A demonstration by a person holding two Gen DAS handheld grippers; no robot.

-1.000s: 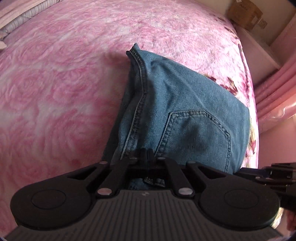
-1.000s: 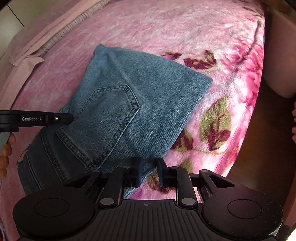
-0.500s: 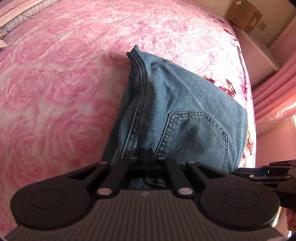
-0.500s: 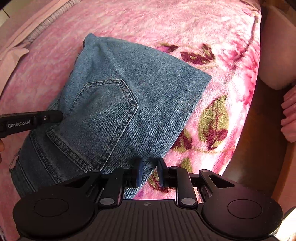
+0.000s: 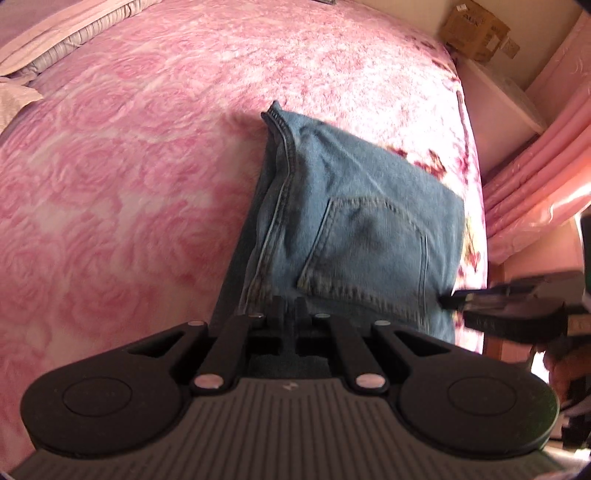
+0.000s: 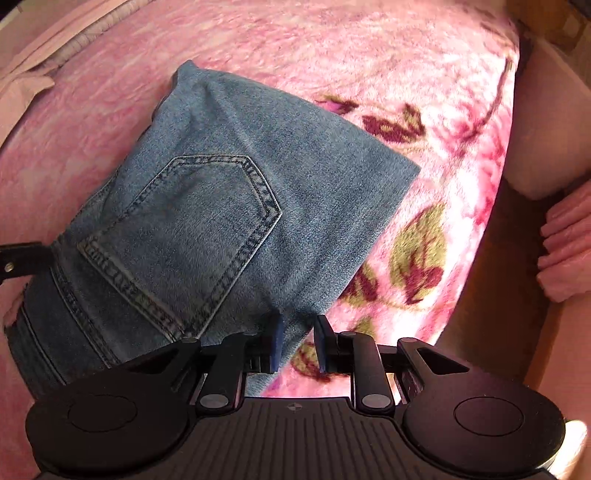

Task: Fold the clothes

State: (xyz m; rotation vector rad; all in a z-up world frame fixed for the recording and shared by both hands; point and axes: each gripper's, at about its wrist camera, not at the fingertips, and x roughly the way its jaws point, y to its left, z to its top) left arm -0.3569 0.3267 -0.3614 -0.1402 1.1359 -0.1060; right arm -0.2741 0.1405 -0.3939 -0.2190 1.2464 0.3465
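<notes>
Folded blue jeans lie on the pink rose blanket, back pocket facing up. They also show in the right wrist view. My left gripper is shut at the near waistband edge of the jeans; whether it pinches denim I cannot tell. My right gripper is open, its jaws a small gap apart over the near right corner of the jeans, holding nothing. The right gripper also shows at the right edge of the left wrist view.
The pink blanket covers the bed. Pillows lie at the far left. A cardboard box sits on a white shelf past the bed. Pink curtains hang on the right. The bed edge and floor are close on the right.
My right gripper's jaws have spread a little and it has backed toward the bed edge. The left gripper stays shut at the waistband; the view has shifted slightly.
</notes>
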